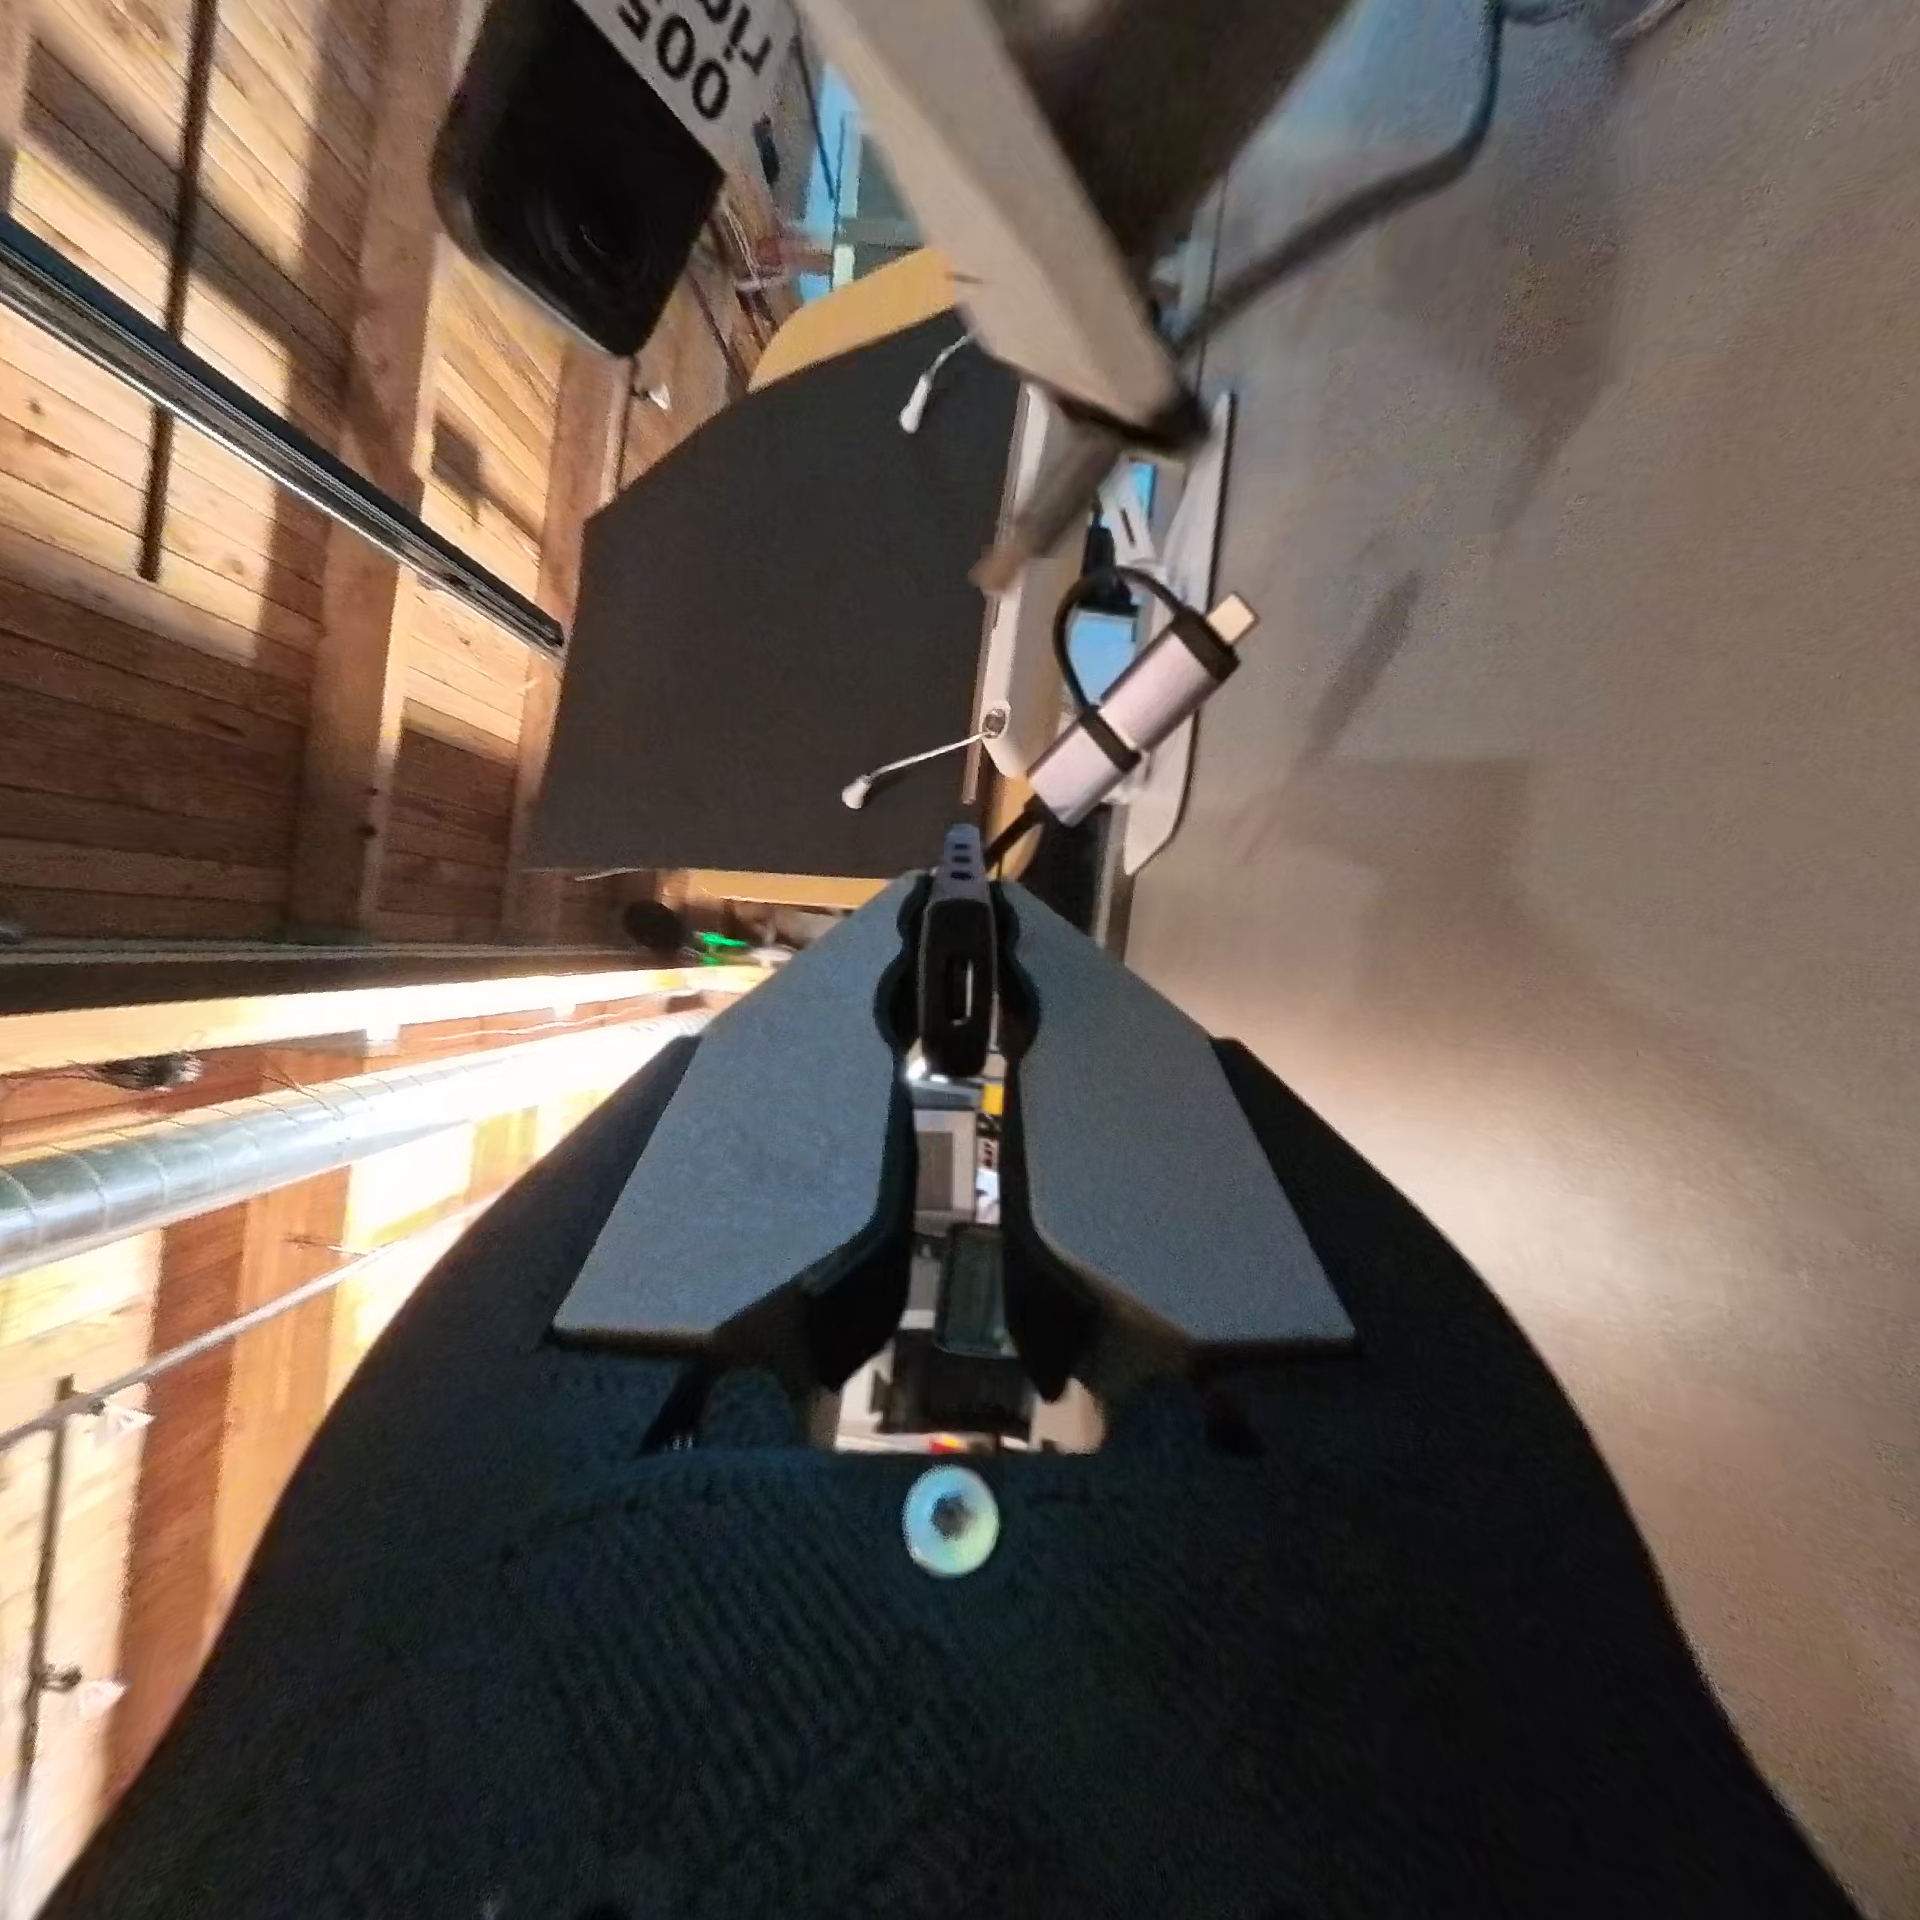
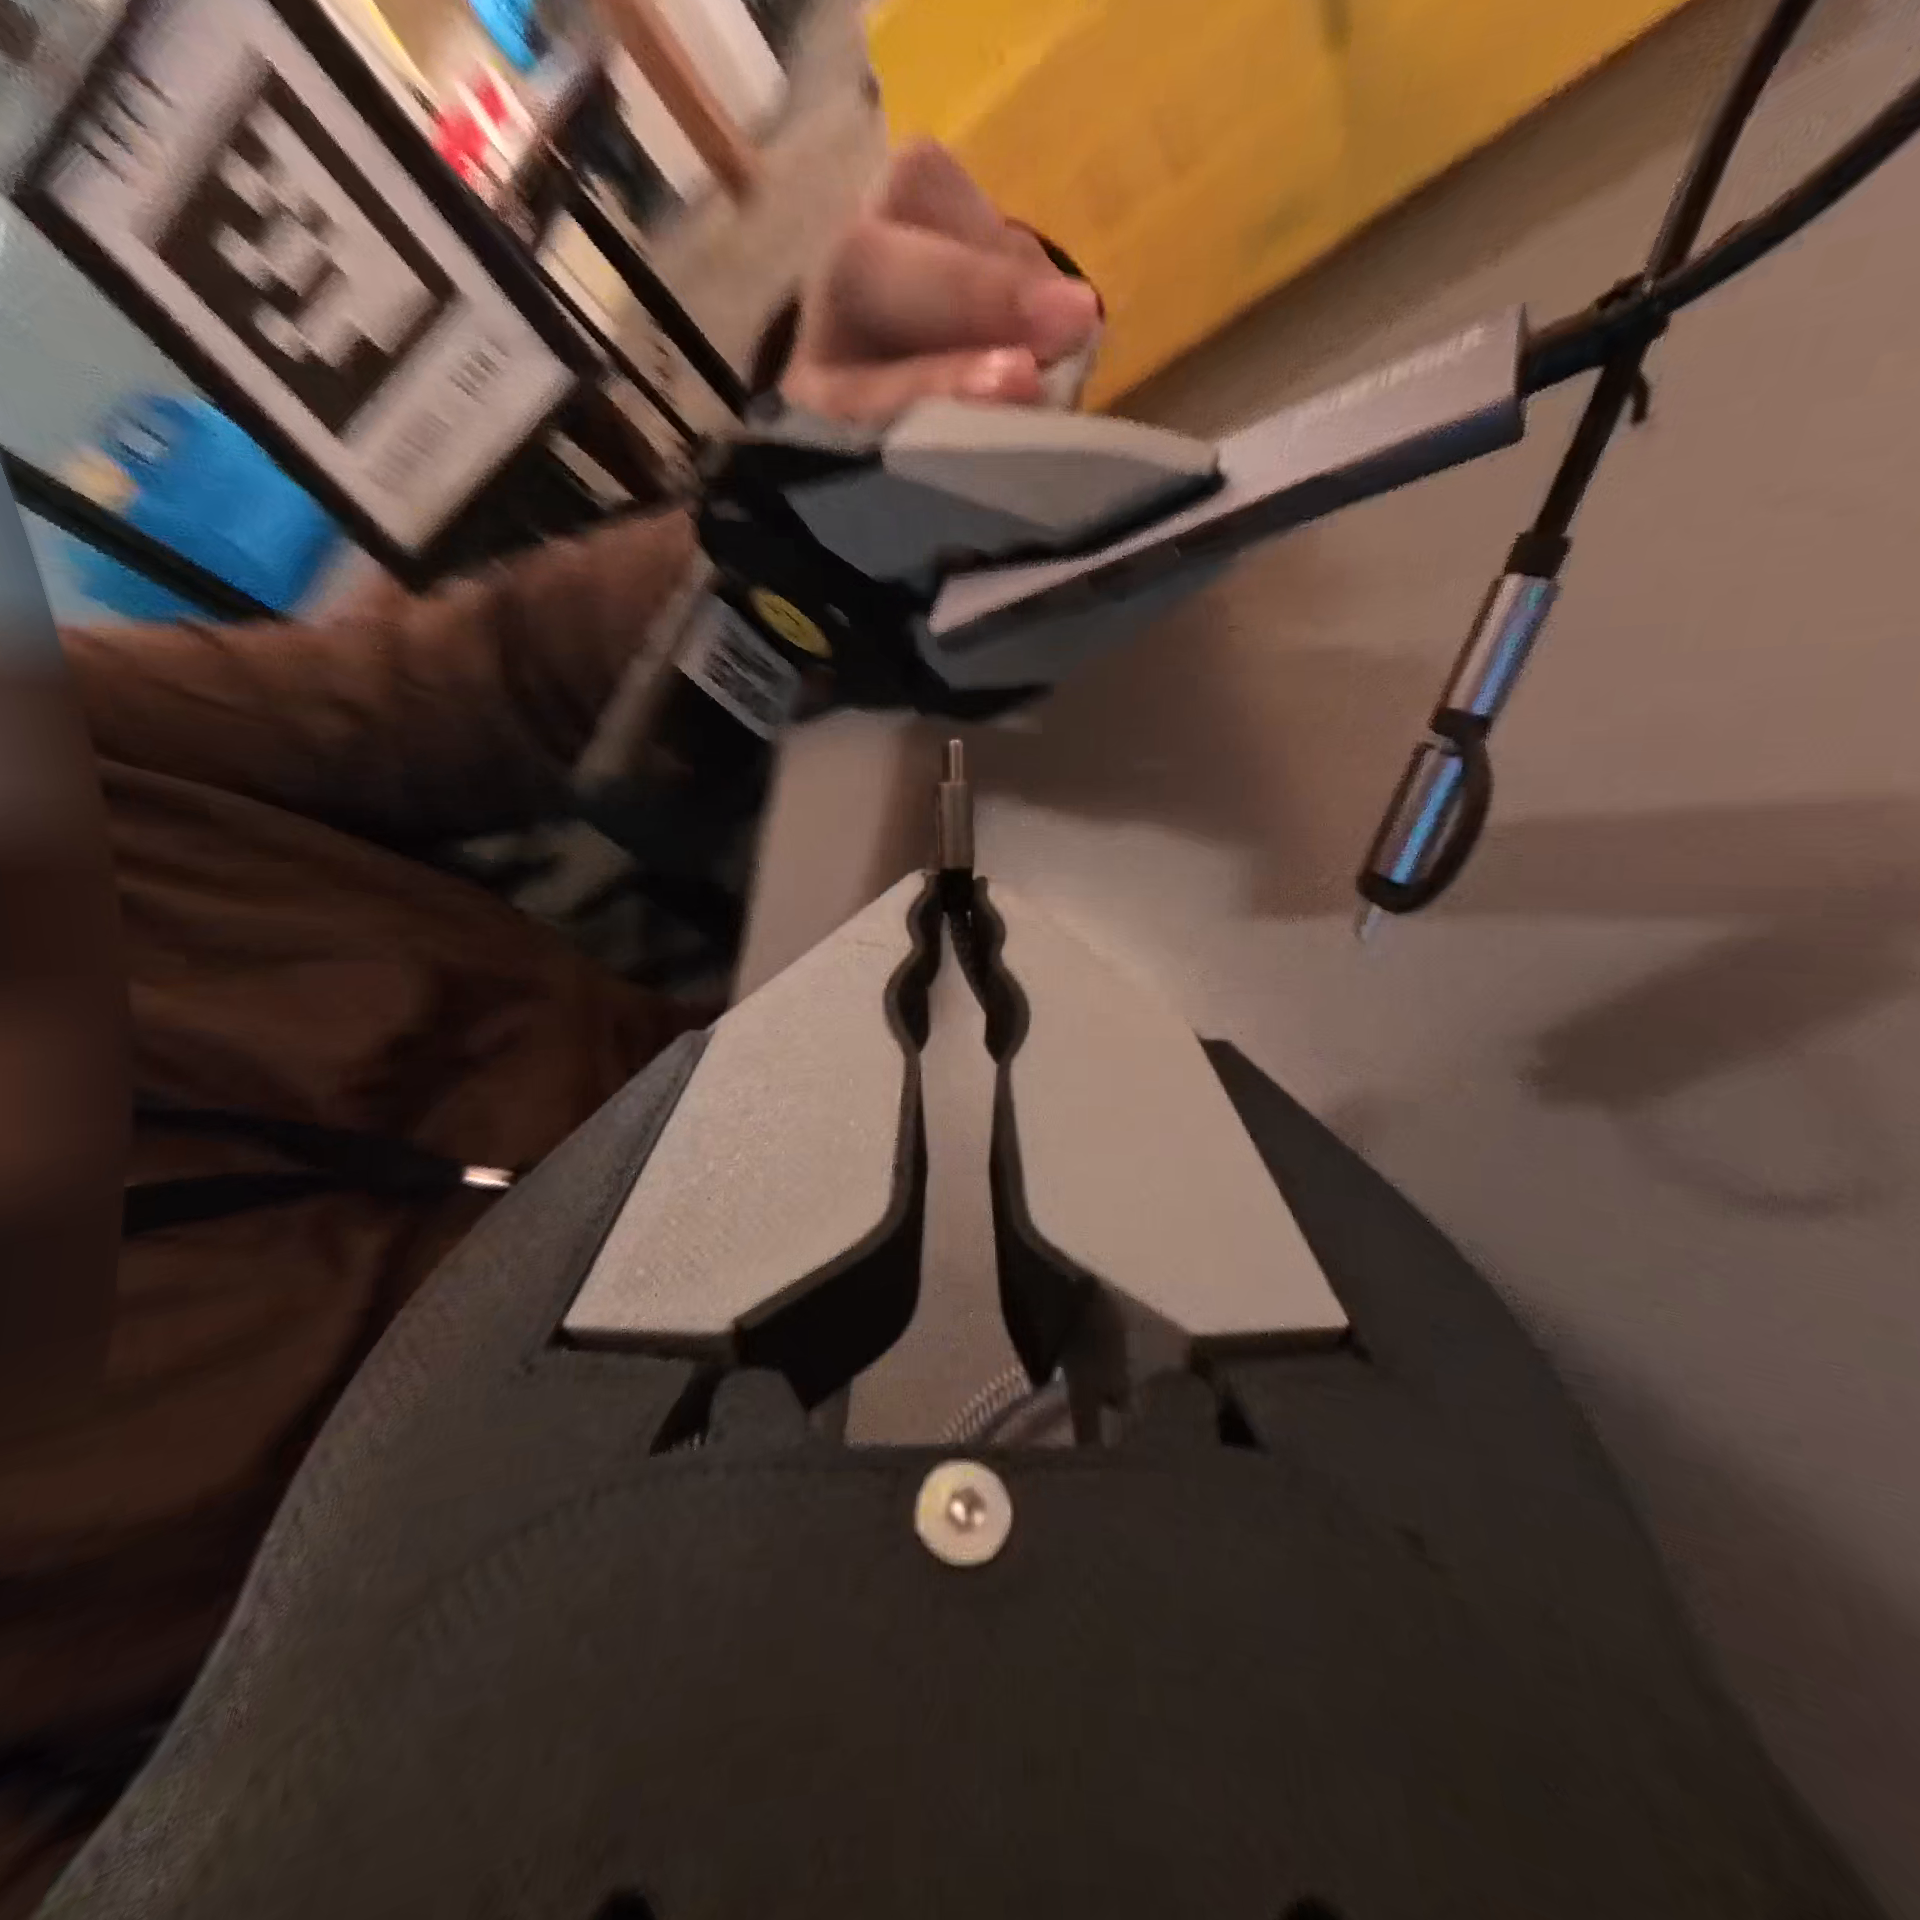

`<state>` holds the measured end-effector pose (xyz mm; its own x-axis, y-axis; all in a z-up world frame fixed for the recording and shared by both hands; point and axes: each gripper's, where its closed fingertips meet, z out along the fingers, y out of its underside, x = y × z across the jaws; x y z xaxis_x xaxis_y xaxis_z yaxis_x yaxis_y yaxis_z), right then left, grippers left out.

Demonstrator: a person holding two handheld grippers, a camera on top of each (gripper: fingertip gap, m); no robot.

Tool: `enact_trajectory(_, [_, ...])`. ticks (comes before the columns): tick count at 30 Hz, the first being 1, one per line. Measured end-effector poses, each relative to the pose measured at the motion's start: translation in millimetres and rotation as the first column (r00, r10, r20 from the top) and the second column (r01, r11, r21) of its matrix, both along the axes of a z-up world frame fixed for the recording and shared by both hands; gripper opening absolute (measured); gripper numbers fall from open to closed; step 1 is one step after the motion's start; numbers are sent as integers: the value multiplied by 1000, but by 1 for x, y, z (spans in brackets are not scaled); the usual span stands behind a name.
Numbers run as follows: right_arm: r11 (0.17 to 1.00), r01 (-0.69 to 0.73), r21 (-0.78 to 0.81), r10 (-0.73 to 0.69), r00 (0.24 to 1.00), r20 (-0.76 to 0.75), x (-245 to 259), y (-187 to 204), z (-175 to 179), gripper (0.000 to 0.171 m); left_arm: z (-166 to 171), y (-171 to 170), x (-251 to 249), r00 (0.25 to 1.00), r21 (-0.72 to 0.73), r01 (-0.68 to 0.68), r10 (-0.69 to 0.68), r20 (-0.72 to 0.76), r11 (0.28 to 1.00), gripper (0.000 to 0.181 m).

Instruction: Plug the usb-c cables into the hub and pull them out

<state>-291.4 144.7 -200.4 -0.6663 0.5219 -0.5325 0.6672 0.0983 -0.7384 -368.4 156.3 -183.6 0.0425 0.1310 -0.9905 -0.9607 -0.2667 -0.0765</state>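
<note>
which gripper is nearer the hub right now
Left. The left gripper is shut on the hub itself, holding it between its fingertips. The right gripper holds a usb-c plug just short of it, not yet inserted.

Plain beige tabletop — nothing visibly resting on it here.

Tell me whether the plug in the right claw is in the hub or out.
Out. The right claw pinches the silver plug, whose bare tip shows, apart from the hub held by the left claw.

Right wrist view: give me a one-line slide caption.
Right gripper pinches a USB-C plug aimed at the hub held by the left gripper.
</note>
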Motion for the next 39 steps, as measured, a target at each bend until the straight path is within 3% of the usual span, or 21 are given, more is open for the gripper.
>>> enact_trajectory(6, [945,-67,-320,145,963,226,16,-21,11,3,5,-5,20,974,29,44,-37,-222,999,7])
enact_trajectory(10, [962,-64,-266,145,945,294,15,-30,-8,3,7,-6,34,954,37,80,-66,-293,996,7])
enact_trajectory(21, [944,-68,-323,177,931,319,19,-28,-3,2,6,-5,48,926,39,113,-92,-365,993,8])
enact_trajectory(27, [947,-70,-313,175,930,323,18,-28,-6,3,7,-6,51,917,43,113,-87,-390,993,8])
enact_trajectory(33, [951,8,-310,86,954,288,7,-13,2,2,9,-7,48,930,51,109,-84,-357,993,7])
enact_trajectory(39, [956,-38,-291,129,945,301,14,-19,-3,3,8,-6,51,928,45,121,-96,-360,992,7])
